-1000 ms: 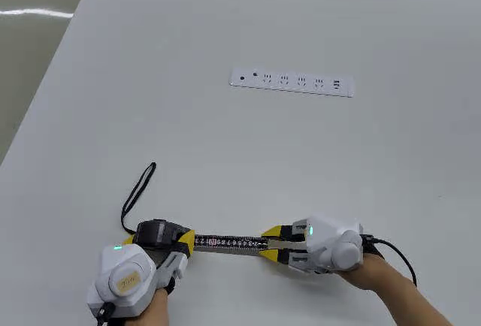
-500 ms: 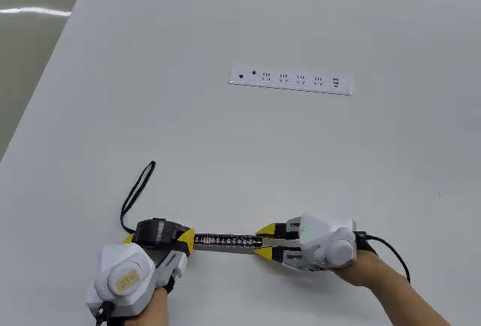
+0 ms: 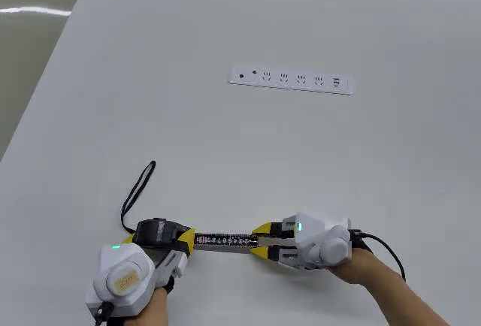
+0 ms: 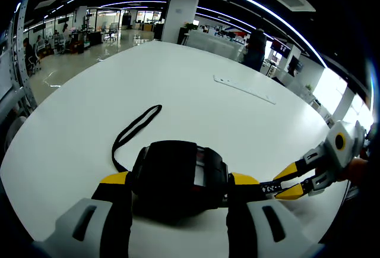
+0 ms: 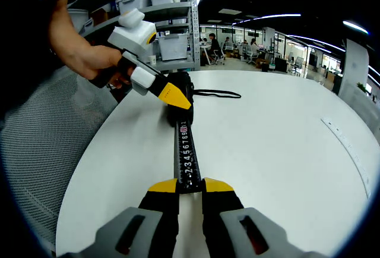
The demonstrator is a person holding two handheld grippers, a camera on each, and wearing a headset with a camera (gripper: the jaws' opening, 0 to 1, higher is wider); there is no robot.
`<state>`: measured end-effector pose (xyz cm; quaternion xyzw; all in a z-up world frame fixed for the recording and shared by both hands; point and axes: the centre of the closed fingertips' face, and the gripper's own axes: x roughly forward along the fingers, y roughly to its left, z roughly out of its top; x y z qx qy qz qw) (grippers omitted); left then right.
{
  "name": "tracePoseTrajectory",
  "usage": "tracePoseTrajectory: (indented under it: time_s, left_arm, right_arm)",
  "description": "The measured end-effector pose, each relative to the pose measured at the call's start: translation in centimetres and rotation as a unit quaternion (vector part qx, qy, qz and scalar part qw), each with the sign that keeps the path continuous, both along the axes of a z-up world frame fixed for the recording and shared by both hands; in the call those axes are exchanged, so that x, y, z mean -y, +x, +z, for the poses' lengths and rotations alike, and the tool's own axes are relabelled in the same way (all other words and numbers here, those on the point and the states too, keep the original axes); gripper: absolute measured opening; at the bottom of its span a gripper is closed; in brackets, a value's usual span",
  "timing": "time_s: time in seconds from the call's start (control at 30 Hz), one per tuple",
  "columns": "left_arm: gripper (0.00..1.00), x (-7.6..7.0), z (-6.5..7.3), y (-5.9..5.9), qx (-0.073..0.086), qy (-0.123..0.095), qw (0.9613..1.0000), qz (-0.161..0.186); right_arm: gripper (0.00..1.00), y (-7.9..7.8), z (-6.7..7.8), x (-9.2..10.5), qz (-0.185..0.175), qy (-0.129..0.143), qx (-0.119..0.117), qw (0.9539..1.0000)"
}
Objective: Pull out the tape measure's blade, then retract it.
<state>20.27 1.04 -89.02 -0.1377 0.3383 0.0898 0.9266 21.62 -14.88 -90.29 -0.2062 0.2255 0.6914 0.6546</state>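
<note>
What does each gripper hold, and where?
The left gripper clamps the black tape measure case by its sides; the right gripper pinches the end of its numbered blade.

A black tape measure (image 3: pixel 159 231) sits near the front edge of the white table (image 3: pixel 225 146), clamped in the left gripper (image 4: pixel 178 182), its black strap (image 3: pixel 138 191) looping away. A short run of numbered blade (image 3: pixel 223 241), apparently lying flat, reaches the right gripper (image 3: pixel 260 240), which pinches its end.
</note>
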Motion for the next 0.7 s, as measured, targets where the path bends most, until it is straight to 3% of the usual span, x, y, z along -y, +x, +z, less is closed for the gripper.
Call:
tracePoseTrajectory:
  time_s: [0.7]
  left_arm:
    - [0.61, 0.0, 0.1, 0.0, -0.001, -0.006, 1.0000, 0.001]
  right_arm:
    - [0.12, -0.1, 0.0, -1.2, 0.006, 0.004, -0.004, 1.0000]
